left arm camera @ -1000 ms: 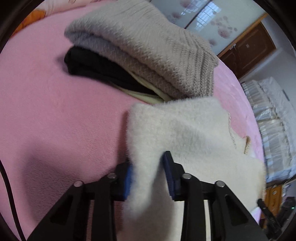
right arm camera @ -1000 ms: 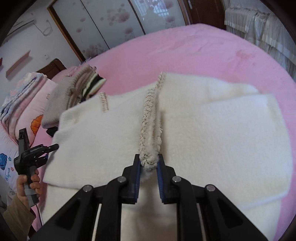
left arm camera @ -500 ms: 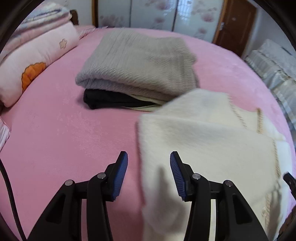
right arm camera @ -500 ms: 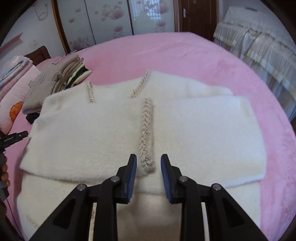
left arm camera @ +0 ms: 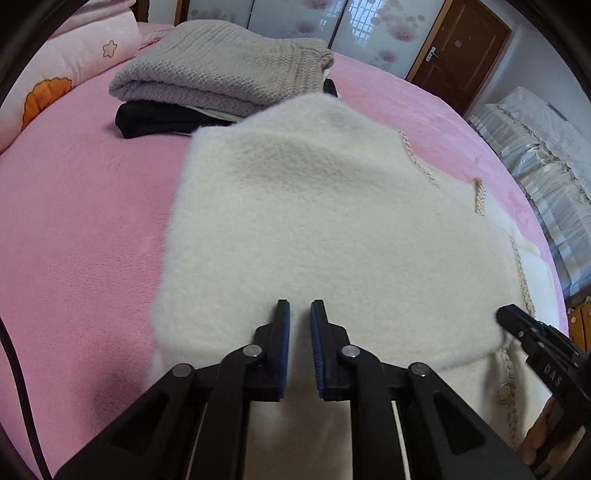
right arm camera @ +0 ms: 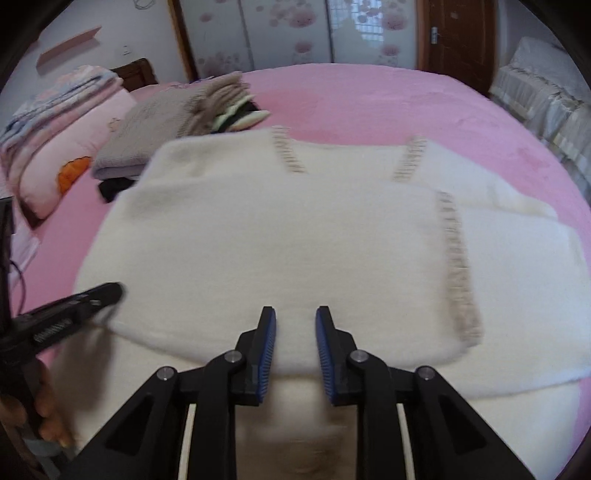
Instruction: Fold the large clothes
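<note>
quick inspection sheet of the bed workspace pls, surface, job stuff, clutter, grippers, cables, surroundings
surface: pink bedspread, soft.
job's things: cream fluffy cardigan lies flat, sleeves folded across the front, braided trim showing.
clutter: grey knit sweater on a folded pile with a black garment beneath; pink pillow at the bed's edge.
grippers: left gripper nearly shut, nothing between the jaws; right gripper jaws closing, nothing between them; both over the cardigan.
cables: black cable at the left wrist view's edge.
surroundings: floral sliding doors, brown door.
</note>
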`<state>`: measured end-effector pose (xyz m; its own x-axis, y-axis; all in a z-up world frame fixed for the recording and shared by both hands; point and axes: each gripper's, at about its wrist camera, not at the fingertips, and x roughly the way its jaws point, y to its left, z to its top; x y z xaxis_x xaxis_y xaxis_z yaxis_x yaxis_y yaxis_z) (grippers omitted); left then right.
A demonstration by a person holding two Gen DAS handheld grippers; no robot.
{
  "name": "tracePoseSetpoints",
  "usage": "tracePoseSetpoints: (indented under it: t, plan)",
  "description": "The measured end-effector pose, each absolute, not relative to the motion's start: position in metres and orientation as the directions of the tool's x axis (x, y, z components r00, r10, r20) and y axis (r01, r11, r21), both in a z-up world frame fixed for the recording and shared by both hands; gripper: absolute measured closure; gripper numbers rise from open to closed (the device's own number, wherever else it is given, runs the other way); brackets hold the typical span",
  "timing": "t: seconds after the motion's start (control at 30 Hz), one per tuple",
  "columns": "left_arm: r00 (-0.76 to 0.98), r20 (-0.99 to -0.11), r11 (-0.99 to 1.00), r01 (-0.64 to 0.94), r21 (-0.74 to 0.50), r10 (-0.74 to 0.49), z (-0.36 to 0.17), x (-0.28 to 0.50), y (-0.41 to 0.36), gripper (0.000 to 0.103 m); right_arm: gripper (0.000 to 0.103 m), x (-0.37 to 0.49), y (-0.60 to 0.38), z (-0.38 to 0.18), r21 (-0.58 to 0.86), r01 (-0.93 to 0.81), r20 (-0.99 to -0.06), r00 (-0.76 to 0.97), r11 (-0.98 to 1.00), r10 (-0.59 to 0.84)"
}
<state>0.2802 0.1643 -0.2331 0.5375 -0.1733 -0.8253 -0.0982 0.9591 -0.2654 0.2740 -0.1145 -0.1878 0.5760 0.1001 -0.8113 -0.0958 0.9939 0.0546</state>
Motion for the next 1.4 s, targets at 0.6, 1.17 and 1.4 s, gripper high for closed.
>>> tracePoseSetpoints:
  t: [0.6,1.17,1.4]
  plan:
    - [0.524,-0.846,0.982,-0.091,-0.167,-0.096,-0.214,0.27,0.155,0.056,0.1,0.263,-0.179,-0.176,0.183,0.054,-0.842,0.524,0.982,0.128]
    - [0.658,-0.746,0.99,-0.014,-0.143,-0.098,-0.062,0.183,0.109,0.016,0.066,0.165,-0.187,-0.054,0.157,0.068,-0.765,0.639,0.985,0.078]
    - [0.69,-0.714,0.988,0.007,-0.153,-0.116,-0.01,0.129,0.097,0.011,0.054,0.111,-0.198,-0.005,0.154,0.056,-0.715,0.696,0.986,0.073]
